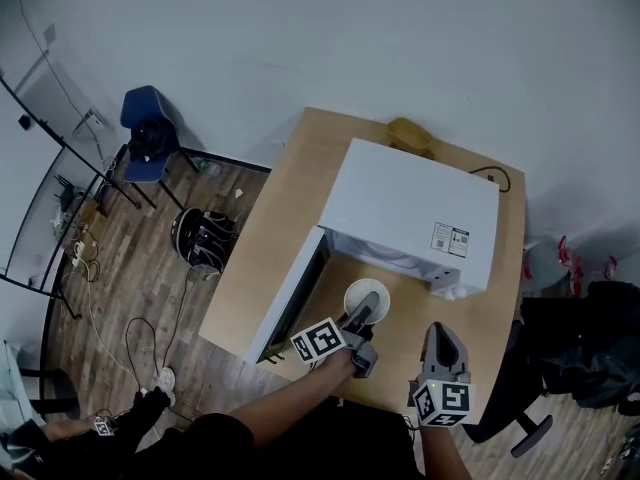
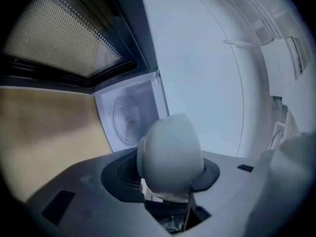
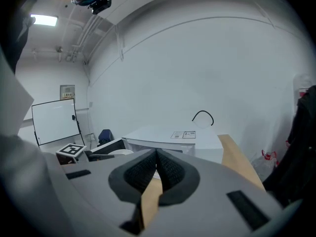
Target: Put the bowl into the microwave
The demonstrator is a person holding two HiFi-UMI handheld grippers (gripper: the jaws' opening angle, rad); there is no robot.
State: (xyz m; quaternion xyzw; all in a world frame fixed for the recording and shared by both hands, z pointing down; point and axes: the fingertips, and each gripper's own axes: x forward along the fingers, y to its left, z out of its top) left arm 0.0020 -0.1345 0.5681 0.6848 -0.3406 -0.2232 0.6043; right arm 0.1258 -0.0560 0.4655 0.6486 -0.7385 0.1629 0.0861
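In the head view my left gripper [image 1: 361, 315] is shut on the rim of a white bowl [image 1: 372, 294], which hangs just in front of the white microwave [image 1: 410, 213]. The microwave's door [image 1: 290, 303] stands open to the left. The left gripper view shows the bowl [image 2: 170, 154] tilted between the jaws, with the cavity and its glass turntable [image 2: 129, 115] straight ahead. My right gripper [image 1: 441, 350] is over the table's near edge to the right of the bowl, its pads [image 3: 167, 168] pressed together with nothing between them. From there the microwave [image 3: 168, 135] lies ahead.
The wooden table [image 1: 290, 198] carries a yellowish object [image 1: 410, 136] and a black cable [image 1: 495, 176] behind the microwave. On the floor at the left stand a blue chair [image 1: 150, 133] and a black bag [image 1: 203, 238]. A dark office chair [image 1: 520, 423] is at the right.
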